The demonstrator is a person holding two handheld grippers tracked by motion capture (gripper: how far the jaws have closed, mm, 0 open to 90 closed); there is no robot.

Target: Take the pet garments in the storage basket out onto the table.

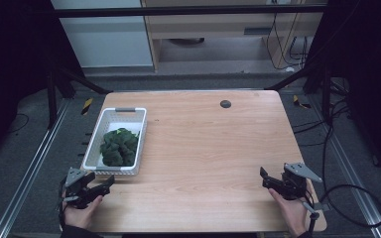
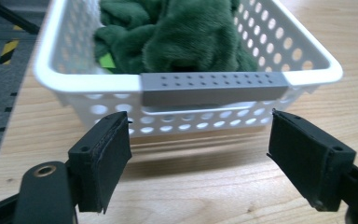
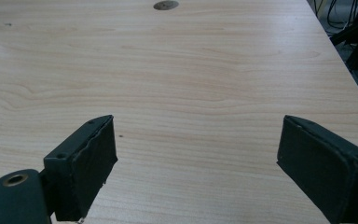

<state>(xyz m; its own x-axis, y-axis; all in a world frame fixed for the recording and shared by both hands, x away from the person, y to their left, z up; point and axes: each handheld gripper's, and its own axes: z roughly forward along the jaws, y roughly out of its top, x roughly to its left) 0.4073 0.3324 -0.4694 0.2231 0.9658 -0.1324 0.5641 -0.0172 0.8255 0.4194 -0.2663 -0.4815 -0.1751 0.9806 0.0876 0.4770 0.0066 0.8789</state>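
A white perforated basket [image 1: 92, 148] with grey handles stands at the left side of the wooden table [image 1: 203, 148]. Inside it lies a bundle of dark green plush cloth [image 1: 120, 147]. In the left gripper view the basket's near grey handle [image 2: 214, 87] faces me, with the green cloth [image 2: 182, 35] behind it. My left gripper [image 1: 106, 182] rests at the table's front left corner, just short of the basket, jaws open and empty. My right gripper [image 1: 263, 176] sits near the front right edge, open over bare wood, with one fingertip [image 3: 81, 163] showing in its own view.
A small dark round cap [image 1: 225, 103] is set into the table near the far edge. Cables [image 1: 347, 198] trail on the floor to the right. Metal frame bars and a floor rail [image 1: 30, 168] run along the left side.
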